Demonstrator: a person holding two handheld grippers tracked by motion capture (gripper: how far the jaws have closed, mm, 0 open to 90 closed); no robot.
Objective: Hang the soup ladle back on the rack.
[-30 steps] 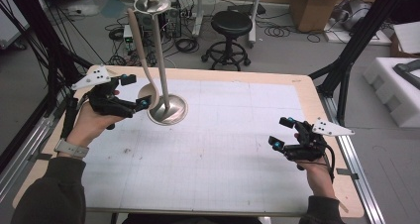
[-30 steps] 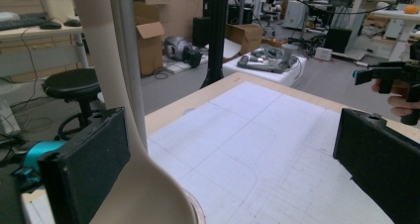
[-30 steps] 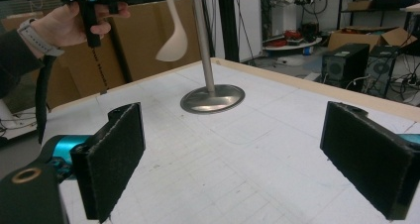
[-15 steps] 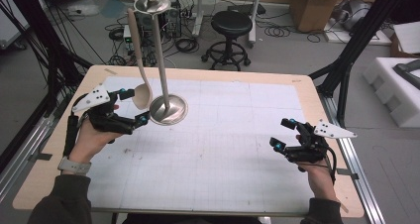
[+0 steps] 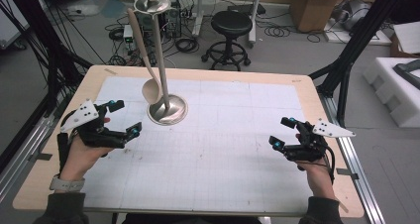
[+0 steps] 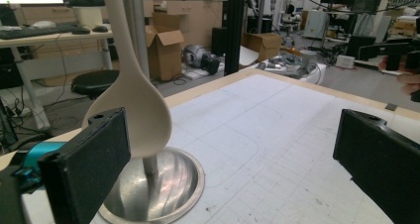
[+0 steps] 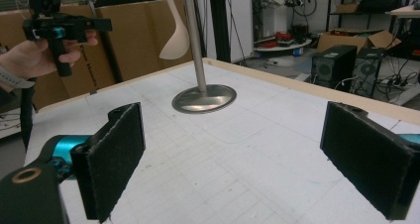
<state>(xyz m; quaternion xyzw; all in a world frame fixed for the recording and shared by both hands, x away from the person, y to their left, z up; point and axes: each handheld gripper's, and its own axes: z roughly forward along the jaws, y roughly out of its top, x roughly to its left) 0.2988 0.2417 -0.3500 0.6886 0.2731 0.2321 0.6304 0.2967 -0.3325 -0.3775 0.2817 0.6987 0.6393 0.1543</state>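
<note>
A metal stand [image 5: 168, 110] with a round base and a tall pole rises from the white gridded mat [image 5: 223, 149] at the table's far left. A cream spoon [image 5: 150, 87] hangs from the stand's top, its bowl just above the base. My left gripper [image 5: 125, 117] is open, a short way to the near left of the base and holding nothing. The left gripper view has the spoon [image 6: 138, 105] and the base [image 6: 158, 184] close ahead of its wide-apart jaws. My right gripper [image 5: 281, 132] is open and holds nothing at the near right, far from the stand [image 7: 204, 97].
The mat is bordered by a wooden table rim [image 5: 317, 105]. A black stool [image 5: 229, 23] and cables lie on the floor beyond the far edge. White foam blocks [image 5: 396, 85] sit to the right of the table, and black frame struts [image 5: 346, 60] stand at its far corners.
My left gripper has drawn back from the spoon's bowl toward the near left. The spoon stays hanging on the stand. The right gripper has barely moved.
</note>
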